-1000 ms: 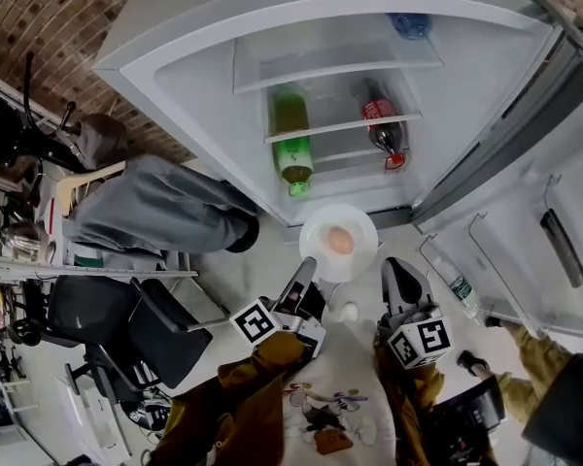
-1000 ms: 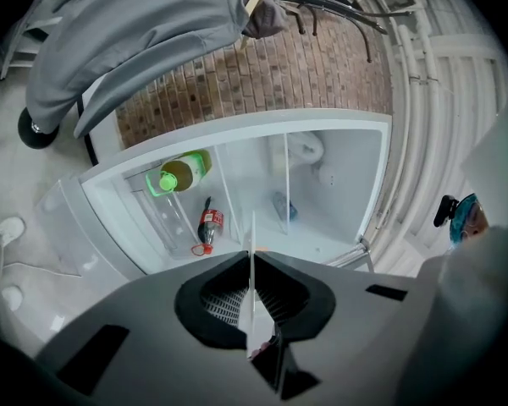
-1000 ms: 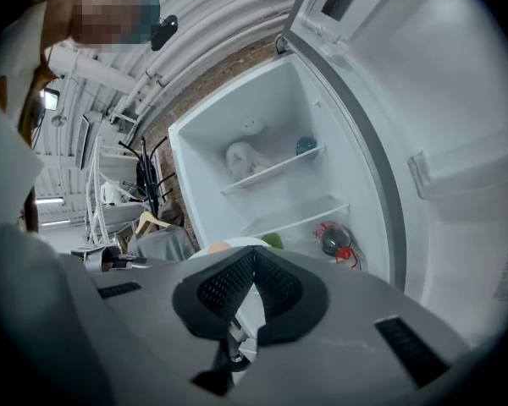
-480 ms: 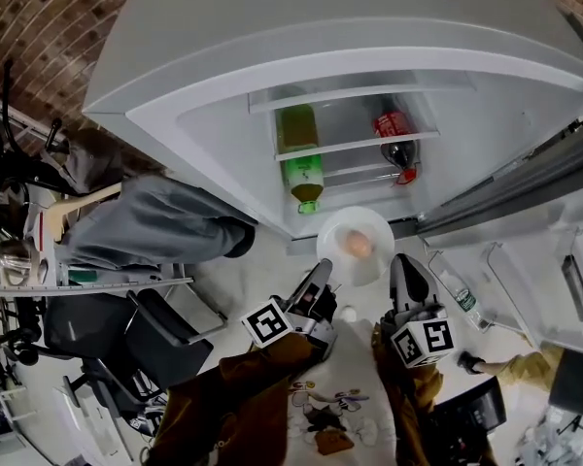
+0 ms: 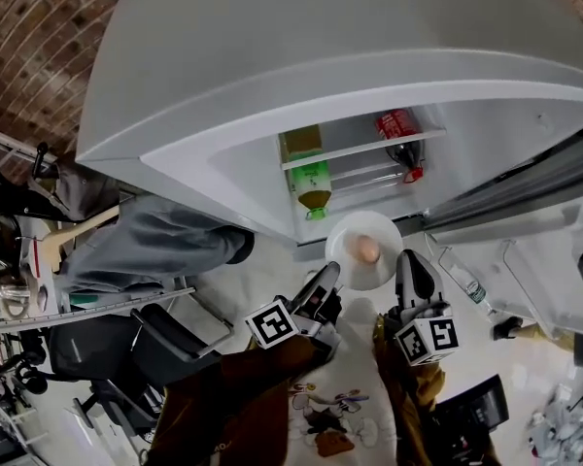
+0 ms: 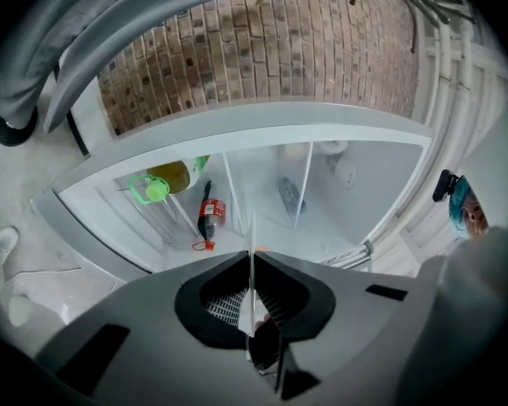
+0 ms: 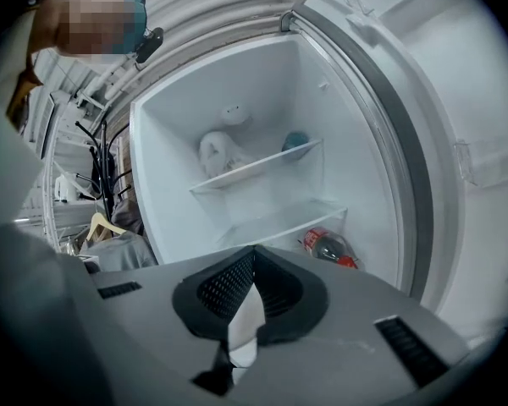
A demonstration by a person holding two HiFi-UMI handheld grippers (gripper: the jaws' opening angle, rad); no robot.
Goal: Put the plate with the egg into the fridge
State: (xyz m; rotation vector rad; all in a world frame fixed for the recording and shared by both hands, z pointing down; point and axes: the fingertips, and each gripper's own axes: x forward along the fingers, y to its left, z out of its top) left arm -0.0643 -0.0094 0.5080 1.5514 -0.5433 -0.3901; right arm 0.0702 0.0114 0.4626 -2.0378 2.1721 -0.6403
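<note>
Plate [image 5: 344, 260] nearer fridge [image 5: 272, 56] (upper shelves now hidden).

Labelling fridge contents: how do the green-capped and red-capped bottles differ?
The green-capped bottle is bulkier, yellow-green with a green label; the red-capped bottle is slimmer, dark with a red label. In the head view the green-capped bottle sits left, the red-capped bottle right. Both caps point toward the fridge opening.

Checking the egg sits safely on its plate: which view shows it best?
The head view: the egg lies in full sight on the plate. Both gripper views show only the plate's rim between their jaws, no clear egg.
</note>
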